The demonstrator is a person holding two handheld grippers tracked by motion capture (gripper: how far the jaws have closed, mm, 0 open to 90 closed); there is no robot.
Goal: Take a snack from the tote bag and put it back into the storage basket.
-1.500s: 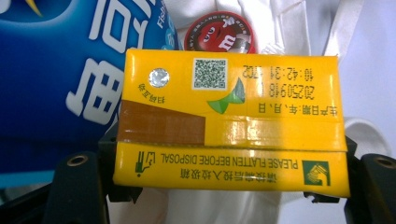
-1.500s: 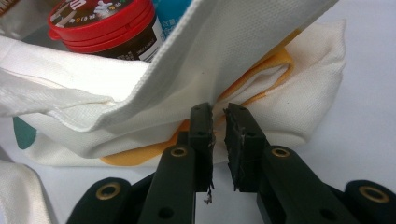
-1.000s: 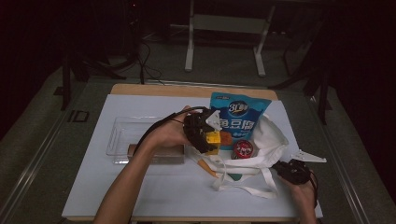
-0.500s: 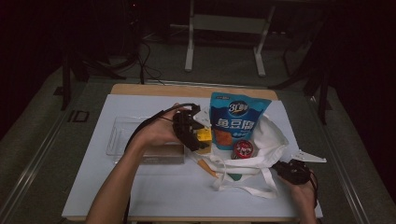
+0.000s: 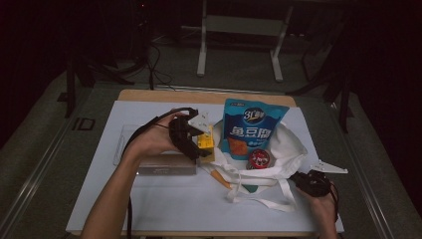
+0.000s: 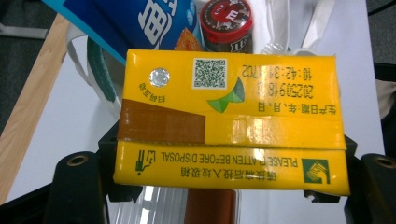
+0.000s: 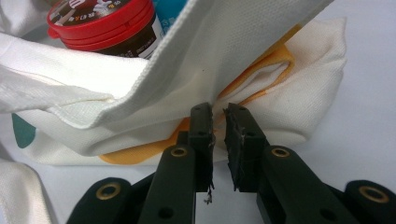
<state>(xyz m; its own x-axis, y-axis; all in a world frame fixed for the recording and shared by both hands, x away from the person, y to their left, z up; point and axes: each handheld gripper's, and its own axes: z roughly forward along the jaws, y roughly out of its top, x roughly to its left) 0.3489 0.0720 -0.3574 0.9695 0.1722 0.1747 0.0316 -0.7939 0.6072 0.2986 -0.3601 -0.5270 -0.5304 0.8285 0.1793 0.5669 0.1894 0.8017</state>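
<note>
Yellow drink carton (image 6: pixel 229 126) clamped between left gripper (image 5: pixel 191 140) jaws, held just left of white tote bag (image 5: pixel 293 149) mouth, right gripper (image 7: pixel 218 128) jaws pinched on bag's edge, red-lidded jar (image 5: pixel 259 159) inside.

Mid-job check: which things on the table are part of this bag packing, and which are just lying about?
In the job:
- yellow drink carton, clamped in the left gripper
- white cloth tote bag, its edge pinched by the right gripper
- blue snack pouch and red-lidded jar, already in the bag

Lying about:
- clear plastic tray
- silver rectangular box
</note>
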